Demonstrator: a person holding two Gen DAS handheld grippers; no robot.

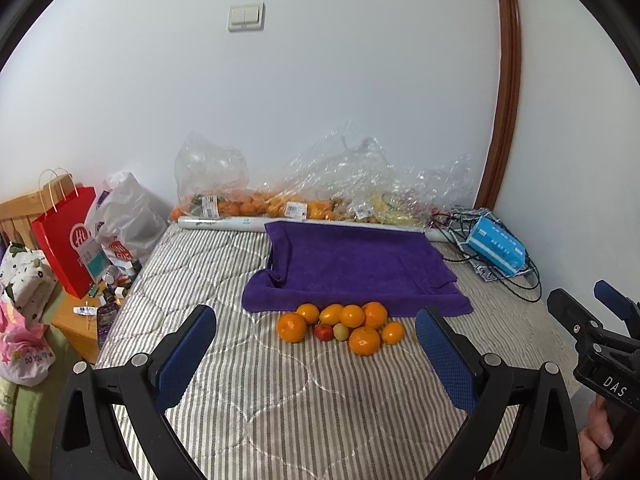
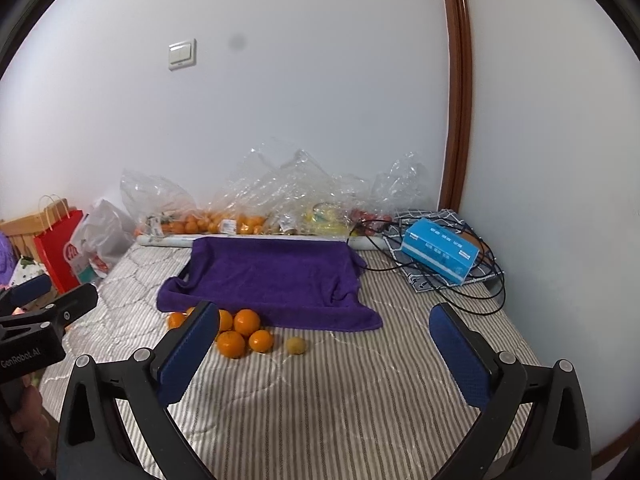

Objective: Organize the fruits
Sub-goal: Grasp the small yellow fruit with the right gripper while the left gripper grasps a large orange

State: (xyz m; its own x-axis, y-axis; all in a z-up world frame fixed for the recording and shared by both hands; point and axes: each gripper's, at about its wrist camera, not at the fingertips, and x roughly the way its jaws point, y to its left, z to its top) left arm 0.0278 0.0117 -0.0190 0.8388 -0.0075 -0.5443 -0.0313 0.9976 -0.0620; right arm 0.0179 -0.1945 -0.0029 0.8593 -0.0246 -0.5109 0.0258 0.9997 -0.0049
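We hold our left gripper [image 1: 316,354] low over the striped mattress [image 1: 248,408], its two blue-padded fingers [image 1: 186,356] spread wide with nothing between them. Our right gripper [image 2: 324,352] hangs the same way, jaws wide apart and empty; in the left view it juts in at the right edge, with a hand [image 1: 598,440] around its handle.

Just ahead of the left gripper lies the pile of fruit [image 1: 340,326], loose on the mattress and touching the front hem of the purple towel [image 1: 360,264]. Most of it is round, bright orange citrus with a dull, pebbled skin: a large orange [image 1: 292,327] at the left end, another large one [image 1: 364,340] at the front, smaller ones behind and to the right, and one more oval, yellow-orange piece [image 1: 331,314] in the back row. Tucked in the middle sit a small red fruit [image 1: 324,332] and a small pale green one [image 1: 341,331], side by side. In the right view a small yellowish-brown fruit [image 2: 295,345] lies alone, a little to the right of the pile.

The towel drapes over what seems to be a shallow tray, sagging in the middle. Beyond it, along the wall, clear plastic bags [image 1: 280,184] hold more oranges and yellow fruit. A blue tissue box [image 1: 496,249] rests among black cables [image 1: 520,280] to the right, and a red paper bag [image 1: 66,240] stands off the left side.
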